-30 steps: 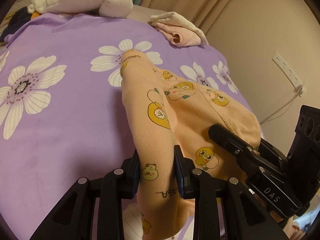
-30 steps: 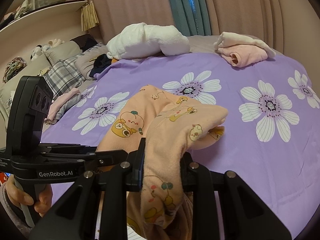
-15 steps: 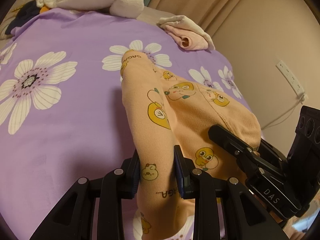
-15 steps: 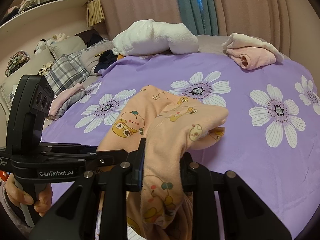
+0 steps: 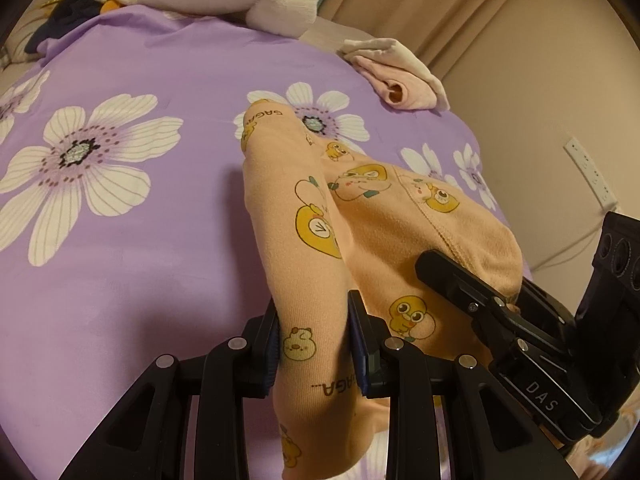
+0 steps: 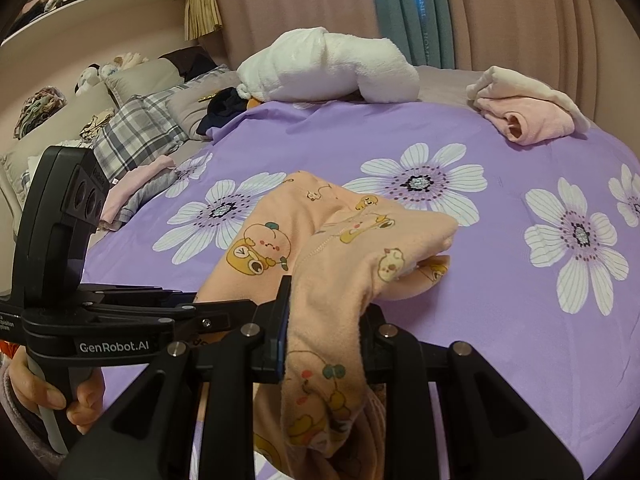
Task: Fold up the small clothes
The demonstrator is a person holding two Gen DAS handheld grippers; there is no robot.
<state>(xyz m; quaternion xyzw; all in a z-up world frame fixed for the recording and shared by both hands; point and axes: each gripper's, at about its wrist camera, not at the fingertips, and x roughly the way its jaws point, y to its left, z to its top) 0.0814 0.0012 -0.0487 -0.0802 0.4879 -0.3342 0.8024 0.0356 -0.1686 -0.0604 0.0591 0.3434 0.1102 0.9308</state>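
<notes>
Garment: small peach garment with a yellow cartoon print, soft knit, looks light and limp. It drapes and sags wherever unsupported, so I judge it will not hold a crease by itself and needs laying flat and pressing down. Low slip risk, since the fabric bunches between the pads; not fragile.

Location: the near end is lifted off the purple flowered bedsheet; the far end trails onto the sheet, over a white flower print, near the middle of the bed.

Grip: left hand-held gripper is clenched on a narrow band of the fabric at its left edge. Right hand-held gripper is clenched on a thicker bunched fold at the right edge. Both hold the near end, side by side and close together, with loose cloth hanging below the jaws.

Best hold, in my judgement: the two near corners or the hem, spread apart, so the cloth hangs taut between them.

Pose: both grippers point forward and downward across the bed. A person's hand wraps the left handle at lower left in the right wrist view.
</notes>
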